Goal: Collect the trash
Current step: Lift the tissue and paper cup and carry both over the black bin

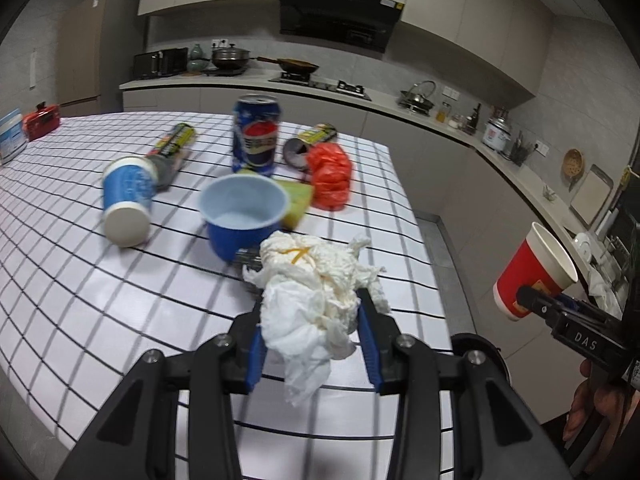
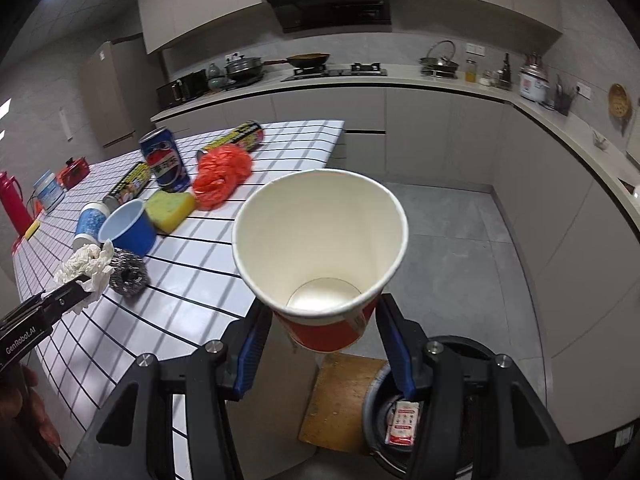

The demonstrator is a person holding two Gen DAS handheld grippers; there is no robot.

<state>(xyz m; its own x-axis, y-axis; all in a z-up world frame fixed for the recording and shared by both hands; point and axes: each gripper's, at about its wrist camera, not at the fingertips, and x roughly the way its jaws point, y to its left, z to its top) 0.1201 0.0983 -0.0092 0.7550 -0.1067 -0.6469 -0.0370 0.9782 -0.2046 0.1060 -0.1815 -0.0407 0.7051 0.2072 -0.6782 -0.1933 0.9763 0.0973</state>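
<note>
My left gripper (image 1: 312, 316) is shut on a crumpled white tissue (image 1: 316, 292), held above the checked table (image 1: 120, 312); the same tissue (image 2: 86, 266) shows at the left of the right wrist view. My right gripper (image 2: 324, 320) is shut on a red paper cup (image 2: 320, 248) with a white, empty inside, held past the table's edge over the floor. That cup (image 1: 534, 270) also appears at the right of the left wrist view. A dark trash bin (image 2: 400, 420) with a small packet inside stands on the floor just below the right gripper.
On the table lie a Pepsi can (image 1: 256, 134), a blue bowl (image 1: 244, 212), a tipped blue cup (image 1: 128, 200), an orange plastic bag (image 1: 330, 174), a yellow-green sponge (image 2: 170, 208), a steel scourer (image 2: 128, 272) and two snack tubes (image 1: 172, 144). A wooden board (image 2: 340, 396) lies beside the bin.
</note>
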